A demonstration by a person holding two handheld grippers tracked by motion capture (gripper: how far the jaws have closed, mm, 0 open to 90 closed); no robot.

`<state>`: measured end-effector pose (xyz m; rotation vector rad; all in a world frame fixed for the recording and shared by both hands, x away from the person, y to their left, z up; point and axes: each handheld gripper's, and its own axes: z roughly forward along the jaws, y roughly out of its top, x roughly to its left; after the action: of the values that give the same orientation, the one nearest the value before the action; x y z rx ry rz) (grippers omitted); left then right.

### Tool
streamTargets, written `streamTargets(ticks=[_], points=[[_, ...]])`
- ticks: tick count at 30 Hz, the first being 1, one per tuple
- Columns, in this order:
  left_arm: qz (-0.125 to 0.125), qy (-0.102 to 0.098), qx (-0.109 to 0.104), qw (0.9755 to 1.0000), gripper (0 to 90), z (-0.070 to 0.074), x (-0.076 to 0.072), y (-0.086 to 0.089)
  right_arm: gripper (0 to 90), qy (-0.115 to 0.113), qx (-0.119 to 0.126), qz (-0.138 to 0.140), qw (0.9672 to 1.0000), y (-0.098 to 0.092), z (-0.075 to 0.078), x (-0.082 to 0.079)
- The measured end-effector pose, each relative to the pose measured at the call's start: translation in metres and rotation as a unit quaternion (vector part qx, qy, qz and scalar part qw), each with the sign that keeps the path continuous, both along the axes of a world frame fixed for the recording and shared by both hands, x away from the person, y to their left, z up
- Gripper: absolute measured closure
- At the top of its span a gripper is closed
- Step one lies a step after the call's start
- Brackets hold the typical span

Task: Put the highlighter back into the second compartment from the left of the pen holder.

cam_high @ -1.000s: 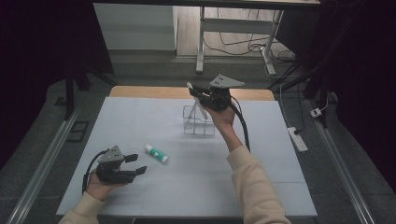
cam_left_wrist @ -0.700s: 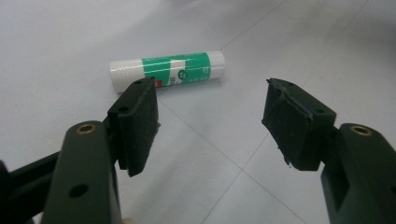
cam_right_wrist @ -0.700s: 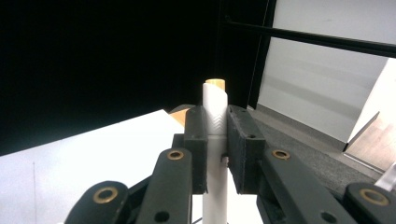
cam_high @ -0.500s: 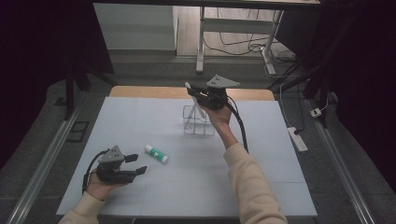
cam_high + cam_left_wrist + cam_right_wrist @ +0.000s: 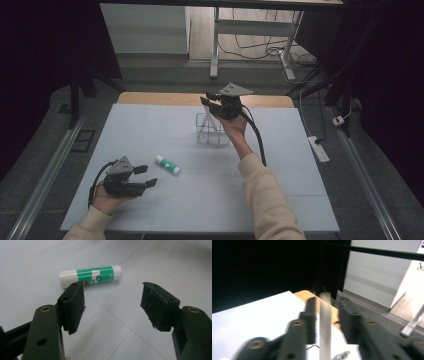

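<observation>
Right gripper [image 5: 212, 101] is held above a clear holder [image 5: 212, 131] at the far middle of the tabletop [image 5: 150, 125]. In the right gripper view a pale, blurred stick [image 5: 325, 325] is seen standing upright between the two black jaws; its top end reaches above them and its lower end is cut off by the bottom edge. The jaws have just been opening, and a narrow gap is seen on each side of the stick, so the pads are not pressed on it. What the stick is cannot be made out through the blur. A silvery tip [image 5: 343, 355] is partly seen below, cut off at the frame edge. From the high view the stick is hidden behind the gripper and the hand.

Left gripper [image 5: 143, 176] is rested low at the near left of the tabletop, with its jaws set well apart and nothing between them. A glue stick [image 5: 90, 275], white with a green label, is seen lying on its side just beyond the jaws, apart from both pads; in the high view it lies between the two grippers, nearer the left one. Its small print is too fine to be read.
</observation>
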<state>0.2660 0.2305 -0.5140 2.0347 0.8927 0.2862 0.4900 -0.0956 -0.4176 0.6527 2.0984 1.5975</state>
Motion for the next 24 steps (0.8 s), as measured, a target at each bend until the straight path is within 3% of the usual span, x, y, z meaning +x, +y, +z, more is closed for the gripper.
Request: streamTargets(ticks=[7, 19, 24], points=[[0.0, 0.0, -0.001, 1.0, 35.8, 0.0, 0.0, -0.001, 50.6, 0.01, -0.003, -0.009, 0.9999, -0.011, -0.001, -0.005], [0.002, -0.001, 0.0, 1.0, 35.8, 0.0, 0.0, 0.0, 50.6, 0.021, -0.016, -0.007, 0.9996, -0.033, -0.006, -0.019], [0.003, -0.001, 0.0, 1.0, 35.8, 0.0, 0.0, 0.0, 50.6, 0.038, -0.023, 0.006, 0.999, -0.042, -0.009, -0.025]])
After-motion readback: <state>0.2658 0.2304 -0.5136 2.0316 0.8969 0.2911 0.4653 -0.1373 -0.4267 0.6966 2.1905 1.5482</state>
